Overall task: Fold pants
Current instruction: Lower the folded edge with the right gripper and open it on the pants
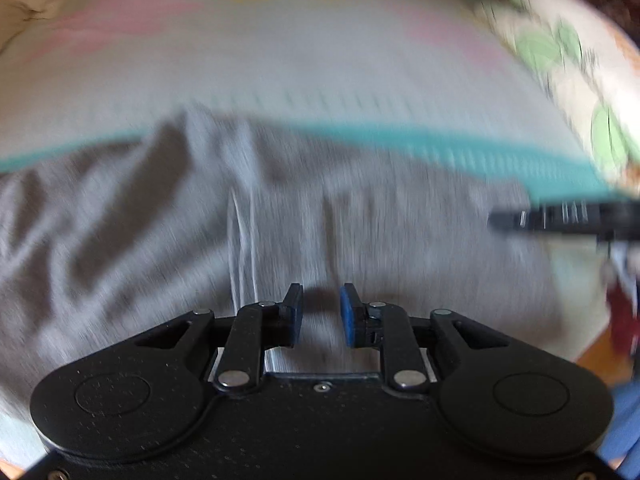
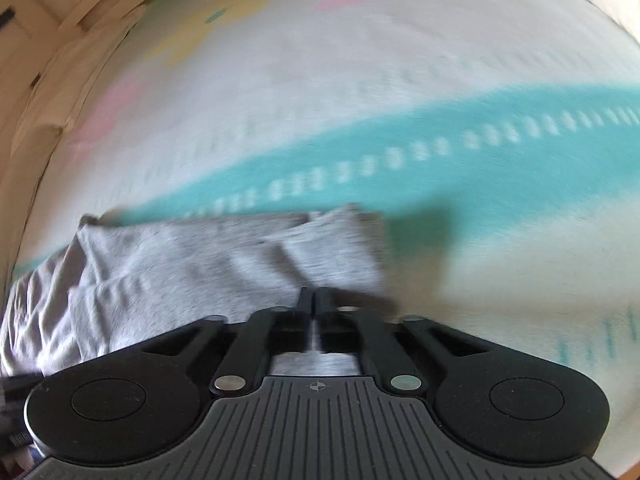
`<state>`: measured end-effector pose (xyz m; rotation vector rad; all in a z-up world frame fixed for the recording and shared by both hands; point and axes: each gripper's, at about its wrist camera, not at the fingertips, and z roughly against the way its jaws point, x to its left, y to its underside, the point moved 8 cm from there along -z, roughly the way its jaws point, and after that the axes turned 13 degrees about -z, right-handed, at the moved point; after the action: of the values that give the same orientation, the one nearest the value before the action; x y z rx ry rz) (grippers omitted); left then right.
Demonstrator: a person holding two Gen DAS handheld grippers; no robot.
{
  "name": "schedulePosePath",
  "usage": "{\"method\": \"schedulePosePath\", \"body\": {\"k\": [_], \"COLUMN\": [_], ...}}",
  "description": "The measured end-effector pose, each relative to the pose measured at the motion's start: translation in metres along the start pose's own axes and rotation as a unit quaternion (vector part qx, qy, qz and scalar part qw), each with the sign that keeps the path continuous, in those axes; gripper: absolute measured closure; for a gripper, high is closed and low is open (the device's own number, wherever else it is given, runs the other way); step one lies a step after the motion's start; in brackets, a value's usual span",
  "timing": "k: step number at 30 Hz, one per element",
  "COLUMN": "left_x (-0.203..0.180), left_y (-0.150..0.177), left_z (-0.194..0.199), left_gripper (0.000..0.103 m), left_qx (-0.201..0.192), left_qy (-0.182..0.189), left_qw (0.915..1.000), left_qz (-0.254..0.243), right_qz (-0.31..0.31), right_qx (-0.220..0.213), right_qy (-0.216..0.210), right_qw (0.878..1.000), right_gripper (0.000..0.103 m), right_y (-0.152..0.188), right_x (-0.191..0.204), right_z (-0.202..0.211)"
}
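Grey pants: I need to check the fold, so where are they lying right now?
The grey pants lie crumpled on the pastel bedspread, just below its teal stripe; in the right wrist view they fill the lower left, ahead of the shut right claw.

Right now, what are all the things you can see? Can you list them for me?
pants: one, grey, crumpled on the bedspread, under and ahead of both grippers
bedspread: one, white with a teal stripe, pink and yellow patches, spread under the pants
patterned cloth: one, white with green leaf shapes, upper right of the left wrist view; too blurred to say what it is
red thing: one, dark red, right edge of the left wrist view; too blurred to name
left gripper: one, black with blue pads, jaws apart with grey fabric seen behind the gap
right gripper: one, black, jaws closed together at the edge of the pants; whether fabric is pinched cannot be told
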<state>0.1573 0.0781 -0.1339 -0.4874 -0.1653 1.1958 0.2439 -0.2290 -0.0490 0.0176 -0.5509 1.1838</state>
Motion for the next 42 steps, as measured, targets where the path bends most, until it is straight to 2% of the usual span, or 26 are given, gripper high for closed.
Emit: {"method": "schedulePosePath", "body": {"k": [2, 4, 5, 8, 12, 13, 18, 21, 23, 26, 29, 33, 36, 39, 42], "left_x": [-0.004, -0.008, -0.009, -0.006, -0.003, -0.003, -0.011, -0.012, 0.0, 0.029, 0.051, 0.069, 0.071, 0.076, 0.081], "left_y": [0.014, 0.019, 0.021, 0.026, 0.024, 0.024, 0.026, 0.022, 0.01, -0.012, -0.036, -0.053, -0.063, -0.073, -0.081], "left_z": [-0.001, 0.003, 0.004, 0.007, 0.008, 0.008, 0.006, 0.007, 0.012, 0.02, 0.016, -0.007, -0.026, -0.047, -0.055], "left_gripper": [0.073, 0.072, 0.072, 0.072, 0.071, 0.071, 0.059, 0.06, 0.06, 0.059, 0.059, 0.06, 0.06, 0.06, 0.06], "left_qx": [0.004, -0.004, -0.006, -0.007, -0.007, -0.007, -0.005, -0.003, -0.019, -0.052, -0.065, -0.053, -0.045, -0.031, -0.039], "left_qy": [-0.007, -0.019, -0.021, -0.014, -0.009, -0.011, -0.011, -0.003, 0.005, -0.009, -0.022, -0.048, -0.045, -0.074, -0.087], "left_qw": [0.9998, 0.999, 0.9989, 0.9995, 0.9998, 0.9998, 0.9996, 0.9995, 0.9998, 0.998, 0.9961, 0.9942, 0.9939, 0.9921, 0.9903], "left_qz": [-0.018, -0.041, -0.043, -0.026, -0.015, -0.016, -0.027, -0.031, -0.007, 0.035, 0.055, 0.08, 0.09, 0.097, 0.101], "right_qz": [-0.004, 0.026, 0.048, 0.117, 0.176, 0.185, 0.161, 0.166, 0.174, 0.184, 0.178, 0.167, 0.164, 0.163, 0.17], "right_qx": [-0.007, -0.018, -0.017, 0.016, 0.082, 0.075, 0.087, 0.084, 0.081, 0.08, 0.082, 0.086, 0.088, 0.089, 0.089], "right_qy": [0.004, 0.008, 0.003, -0.016, 0.018, 0.017, 0.011, 0.016, 0.022, 0.026, 0.022, 0.014, 0.01, 0.009, 0.013], "right_qw": [1.0, 0.999, 0.999, 0.993, 0.981, 0.98, 0.983, 0.983, 0.981, 0.979, 0.98, 0.982, 0.982, 0.982, 0.981], "right_gripper": [0.102, 0.096, 0.096, 0.096, 0.096, 0.096, 0.094, 0.09, 0.09, 0.089, 0.089, 0.089, 0.089, 0.089, 0.089], "right_y": [0.0, 0.004, 0.007, 0.032, 0.071, 0.073, 0.07, 0.071, 0.073, 0.074, 0.073, 0.071, 0.071, 0.071, 0.07], "right_x": [-0.005, 0.001, 0.008, 0.027, 0.025, 0.025, 0.022, 0.026, 0.03, 0.036, 0.037, 0.035, 0.035, 0.035, 0.035], "right_z": [0.008, 0.017, 0.021, 0.028, 0.02, 0.022, 0.022, 0.021, 0.018, 0.012, 0.009, 0.007, 0.006, 0.004, 0.005]}}
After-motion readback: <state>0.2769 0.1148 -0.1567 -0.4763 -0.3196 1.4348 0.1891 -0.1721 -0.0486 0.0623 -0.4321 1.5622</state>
